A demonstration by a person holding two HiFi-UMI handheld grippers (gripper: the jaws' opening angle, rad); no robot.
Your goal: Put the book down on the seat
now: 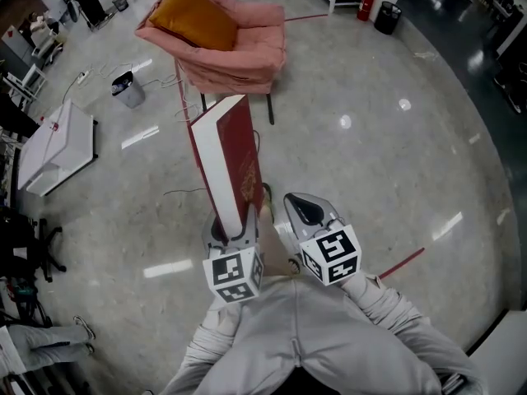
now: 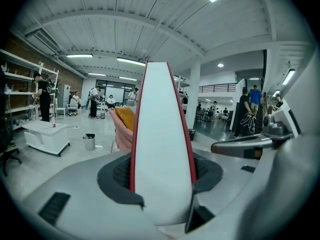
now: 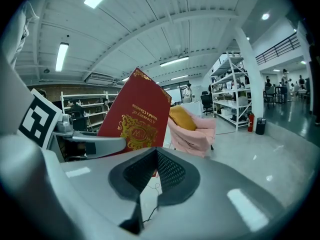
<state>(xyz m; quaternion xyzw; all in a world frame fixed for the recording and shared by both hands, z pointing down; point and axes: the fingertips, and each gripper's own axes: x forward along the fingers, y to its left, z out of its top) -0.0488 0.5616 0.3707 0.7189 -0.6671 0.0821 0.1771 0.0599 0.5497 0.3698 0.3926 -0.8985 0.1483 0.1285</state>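
Now carrying the book toward the chair

Clearly the step in hand is the carry: the book has not yet been put down. The left gripper [image 1: 233,230] has its jaws closed on the lower end of the red book [image 1: 230,159], which stands upright and leans slightly forward. White page edges face the person, and the left gripper view shows both pads pressing the covers from either side. The right gripper [image 1: 305,210] hangs just beside it with its jaws together and nothing between them.

The pink chair [image 1: 265,33] stands ahead across bare, shiny floor, well apart from the book. An orange cushion [image 1: 194,15] lies tilted across the seat and takes up much of it.

The next move, as I judge it, is to walk up to the chair and lower the book flat rather than on end. It could go on the free part of the seat or on the cushion, and only then should the jaws part. The empty right gripper could steady the far end, since a tall book held by one end may swing.

On the cover, the right gripper view shows a gold crest with gold lettering upside down. It seems to read "World's Classics" beneath a smaller line I cannot make out
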